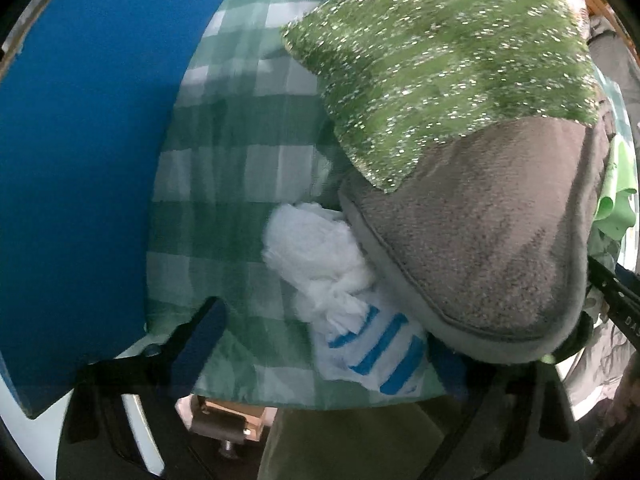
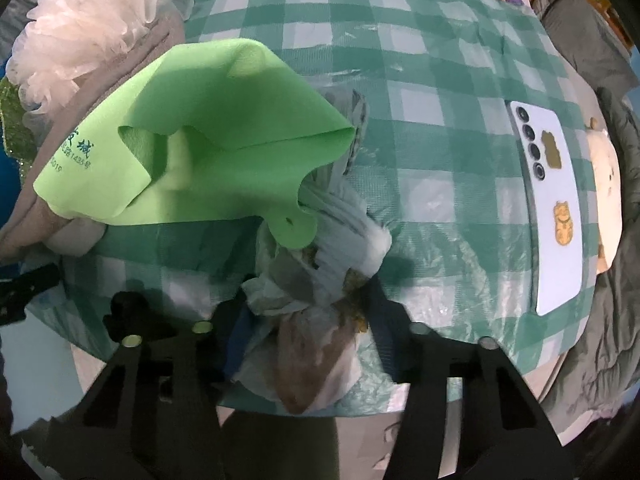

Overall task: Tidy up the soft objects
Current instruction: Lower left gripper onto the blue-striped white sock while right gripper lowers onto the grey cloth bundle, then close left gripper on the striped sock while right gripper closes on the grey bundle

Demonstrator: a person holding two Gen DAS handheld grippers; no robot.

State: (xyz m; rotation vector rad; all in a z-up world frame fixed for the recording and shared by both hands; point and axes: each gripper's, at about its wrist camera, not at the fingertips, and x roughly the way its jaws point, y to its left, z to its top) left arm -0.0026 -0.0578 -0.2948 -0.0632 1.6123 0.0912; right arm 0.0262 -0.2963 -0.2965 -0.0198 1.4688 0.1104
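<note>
In the left wrist view my left gripper [image 1: 324,344] is open over the checked tablecloth [image 1: 224,184]. A white sock with blue stripes [image 1: 352,304] lies between its fingers. A grey plush slipper [image 1: 492,240] lies at the right, over the right finger, with a green sequin cloth [image 1: 440,60] on top of it. In the right wrist view my right gripper [image 2: 308,312] is shut on a crumpled grey-and-white cloth bundle [image 2: 320,264]. A bright green cloth [image 2: 208,140] lies over the bundle's far end. A pink mesh bath pouf [image 2: 92,20] sits on the grey slipper [image 2: 36,216] at the left.
A blue board [image 1: 80,160] stands along the left of the table. A white phone [image 2: 548,208] lies face down at the table's right edge, beside a cream plush toy [image 2: 608,200]. Grey bedding [image 2: 592,40] lies beyond the table. The table's front edge is just under both grippers.
</note>
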